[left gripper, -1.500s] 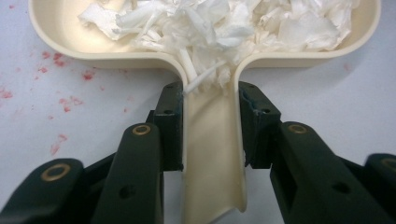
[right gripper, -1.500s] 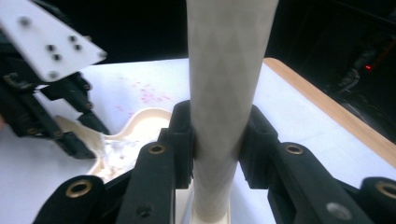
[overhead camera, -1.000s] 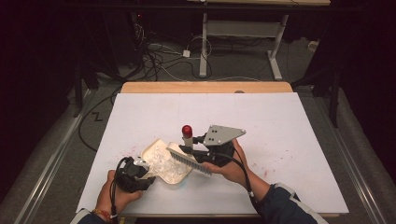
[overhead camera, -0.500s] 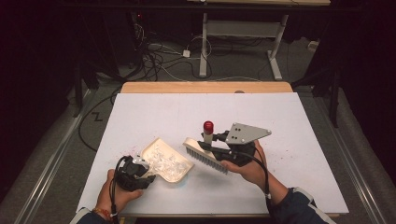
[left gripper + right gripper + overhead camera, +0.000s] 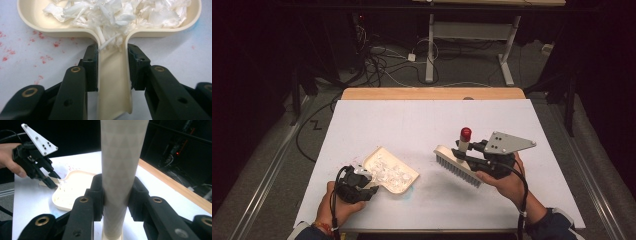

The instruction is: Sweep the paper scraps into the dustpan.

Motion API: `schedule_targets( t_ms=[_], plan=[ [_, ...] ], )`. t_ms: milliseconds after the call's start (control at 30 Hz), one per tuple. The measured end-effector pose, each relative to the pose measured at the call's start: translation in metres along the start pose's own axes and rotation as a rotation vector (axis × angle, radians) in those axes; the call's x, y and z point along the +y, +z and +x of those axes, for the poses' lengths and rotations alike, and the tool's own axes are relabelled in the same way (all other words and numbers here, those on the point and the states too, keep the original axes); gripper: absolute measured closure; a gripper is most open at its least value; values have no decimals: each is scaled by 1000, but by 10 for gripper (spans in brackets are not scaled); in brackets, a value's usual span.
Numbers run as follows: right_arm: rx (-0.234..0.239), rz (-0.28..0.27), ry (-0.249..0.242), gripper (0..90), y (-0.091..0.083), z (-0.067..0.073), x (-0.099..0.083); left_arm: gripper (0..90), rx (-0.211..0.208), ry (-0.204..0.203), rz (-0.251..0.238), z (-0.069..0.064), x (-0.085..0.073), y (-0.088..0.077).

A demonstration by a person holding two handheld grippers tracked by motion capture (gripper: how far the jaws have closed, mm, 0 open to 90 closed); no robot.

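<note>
My left gripper (image 5: 362, 181) clamps the dustpan (image 5: 110, 22) by its handle, low and left of centre, flat on the table (image 5: 412, 120) so the paper scraps (image 5: 117, 12) stay in. My right gripper (image 5: 474, 159) pinches the brush (image 5: 457, 166) handle, lifted to the right; nothing lies between them.

Paper scraps (image 5: 117, 12) in dustpan (image 5: 390, 171) on table (image 5: 412, 125), brush (image 5: 458, 167) well right of it

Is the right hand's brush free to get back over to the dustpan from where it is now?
Probably yes: the brush in the right gripper is raised beside the dustpan, with bare table between them.
</note>
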State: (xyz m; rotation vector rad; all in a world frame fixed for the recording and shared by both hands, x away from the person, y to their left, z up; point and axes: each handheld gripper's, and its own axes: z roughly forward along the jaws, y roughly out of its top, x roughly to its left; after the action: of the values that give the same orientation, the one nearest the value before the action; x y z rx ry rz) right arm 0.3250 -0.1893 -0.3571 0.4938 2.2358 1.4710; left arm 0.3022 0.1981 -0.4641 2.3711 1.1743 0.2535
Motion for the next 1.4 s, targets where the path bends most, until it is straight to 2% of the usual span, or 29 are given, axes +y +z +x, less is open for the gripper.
schedule_targets(
  t_ms=[200,467,633,1067,1400],
  plan=[
    [-41,17,18,704,-22,-10,-10,634,5,-3,-6,1,0,1],
    [-73,9,38,704,-51,-20,-21,634,9,-10,-18,6,2,0],
    [-69,21,54,704,-62,-21,-28,633,11,-18,-25,9,0,0],
    [-49,67,73,704,-79,-17,-42,633,22,-43,-42,15,-1,-2],
    [-56,98,80,703,-96,-17,-49,633,37,-62,-50,18,-3,-3]
  ],
)
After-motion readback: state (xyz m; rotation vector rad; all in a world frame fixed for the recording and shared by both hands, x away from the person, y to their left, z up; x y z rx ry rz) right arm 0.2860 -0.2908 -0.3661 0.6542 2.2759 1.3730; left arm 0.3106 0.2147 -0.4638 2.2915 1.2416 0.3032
